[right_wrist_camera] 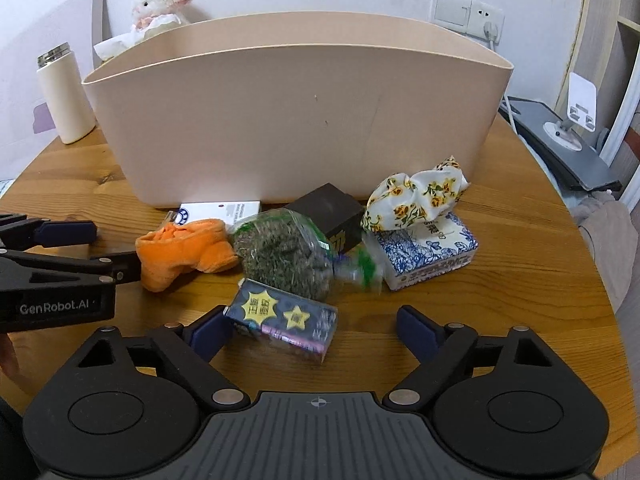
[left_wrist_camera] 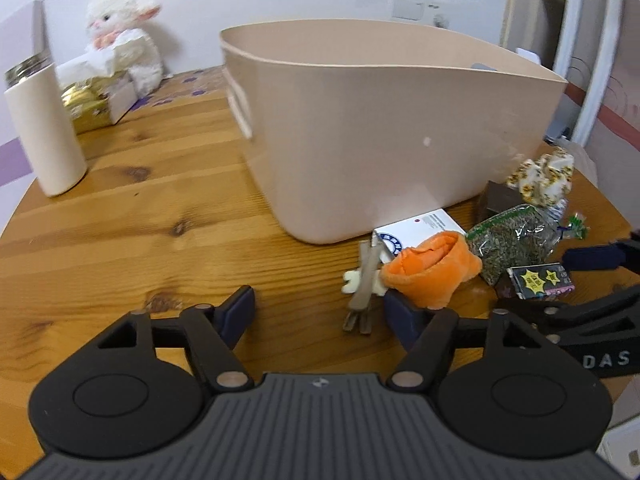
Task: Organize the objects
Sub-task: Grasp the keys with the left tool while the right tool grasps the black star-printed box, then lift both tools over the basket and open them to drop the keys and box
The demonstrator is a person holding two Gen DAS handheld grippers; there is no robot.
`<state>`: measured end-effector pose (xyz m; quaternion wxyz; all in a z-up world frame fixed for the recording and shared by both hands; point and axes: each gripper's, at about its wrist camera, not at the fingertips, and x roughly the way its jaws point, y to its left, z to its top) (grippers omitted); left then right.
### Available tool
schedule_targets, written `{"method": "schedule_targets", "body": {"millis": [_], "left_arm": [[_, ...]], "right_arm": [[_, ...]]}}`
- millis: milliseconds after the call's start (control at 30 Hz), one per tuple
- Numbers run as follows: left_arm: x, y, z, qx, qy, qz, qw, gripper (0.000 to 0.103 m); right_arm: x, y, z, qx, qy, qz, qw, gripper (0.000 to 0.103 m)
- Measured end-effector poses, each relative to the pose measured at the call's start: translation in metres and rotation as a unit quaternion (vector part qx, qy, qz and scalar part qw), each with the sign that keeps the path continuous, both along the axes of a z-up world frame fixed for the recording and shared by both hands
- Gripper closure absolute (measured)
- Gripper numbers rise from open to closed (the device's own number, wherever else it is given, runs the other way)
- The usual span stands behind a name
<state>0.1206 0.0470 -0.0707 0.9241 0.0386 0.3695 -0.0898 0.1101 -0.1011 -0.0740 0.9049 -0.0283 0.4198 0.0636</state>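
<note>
On the wooden counter (right_wrist_camera: 500, 240) in front of me stands a large beige plastic bin (right_wrist_camera: 296, 120), upright, its near wall facing both my claws. Well off to its left stands a cream flask (left_wrist_camera: 46, 132) with a metal cap, and behind that a white plush lamb (left_wrist_camera: 124, 44) sits against the wall beside a tissue box (left_wrist_camera: 116, 92).

Along the bin's near base lies the clutter. A blue-and-white tissue pack (right_wrist_camera: 428, 252) sits to the right with a crumpled floral cloth (right_wrist_camera: 416, 196) resting on top of it. Left of it a black box (right_wrist_camera: 328, 212) stands tilted, touching a clear bag of dried green bits (right_wrist_camera: 284, 256). An orange plush piece (right_wrist_camera: 188, 248) lies further left, just beside a flat white card box (right_wrist_camera: 220, 210) that touches the bin's base. A small dark packet with yellow stars (right_wrist_camera: 282, 322) lies nearest me.

My right claw (right_wrist_camera: 314, 330) is spread wide, its left finger touching the starred packet's end, the right finger apart from it. My left claw (left_wrist_camera: 320, 312) is also spread, holding nothing; a brown hair clip (left_wrist_camera: 362, 288) lies between its fingers, and the orange plush sits just above its right finger.
</note>
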Motion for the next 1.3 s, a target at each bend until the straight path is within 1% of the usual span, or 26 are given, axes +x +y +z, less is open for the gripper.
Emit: {"method": "schedule_targets", "body": {"millis": [33,67,133,167,200,233,300,333,600,700,800,933,1067,1300], "left_arm": [[-0.001,-0.002,0.0,0.002,-0.004,-0.009,1.0,0.043],[-0.002,-0.004,0.0,0.001,-0.006,-0.016,0.9999,0.047],[-0.004,-0.008,0.001,0.0,-0.007,-0.027,0.9996,0.06],[-0.005,-0.009,0.001,-0.003,-0.006,-0.03,0.9995,0.063],[-0.005,-0.01,0.001,-0.005,-0.005,-0.032,0.9994,0.069],[-0.006,-0.011,0.001,-0.007,-0.004,-0.035,0.9994,0.078],[-0.008,-0.011,0.002,-0.014,0.001,-0.041,0.999,0.086],[-0.009,-0.011,0.002,-0.017,0.003,-0.042,0.999,0.09],[-0.014,-0.003,0.005,-0.04,0.021,-0.019,0.9988,0.09],[-0.02,-0.001,0.012,-0.041,0.015,-0.013,0.9989,0.09],[-0.027,0.001,0.021,-0.053,0.012,-0.016,0.9984,0.091],[-0.038,0.0,0.033,-0.049,-0.002,-0.012,0.9987,0.091],[-0.044,0.004,0.047,-0.056,-0.013,0.002,0.9983,0.091],[-0.057,0.005,0.083,-0.056,-0.06,0.006,0.9966,0.091]], "right_arm": [[0.0,0.0,0.0,-0.001,-0.002,0.001,1.0,0.015],[-0.001,0.0,0.0,0.0,-0.004,0.003,1.0,0.019],[-0.002,0.0,0.001,0.0,-0.009,0.003,1.0,0.026],[-0.002,0.0,0.002,0.002,-0.01,0.004,1.0,0.033],[-0.003,-0.001,0.002,0.004,-0.01,0.005,1.0,0.039],[-0.003,-0.001,0.003,0.005,-0.011,0.004,1.0,0.042],[-0.006,-0.002,0.003,0.005,-0.014,0.005,1.0,0.052],[-0.006,-0.003,0.004,0.006,-0.015,0.005,1.0,0.052],[-0.016,-0.007,0.008,0.015,-0.014,0.011,1.0,0.052],[-0.022,-0.008,0.014,0.013,-0.022,0.009,1.0,0.052],[-0.028,-0.015,0.021,0.016,-0.033,0.004,0.999,0.052],[-0.034,-0.024,0.031,0.019,-0.047,-0.004,0.999,0.052],[-0.041,-0.031,0.044,0.018,-0.066,-0.007,0.998,0.052],[-0.043,-0.041,0.074,0.018,-0.108,-0.018,0.994,0.052]]}}
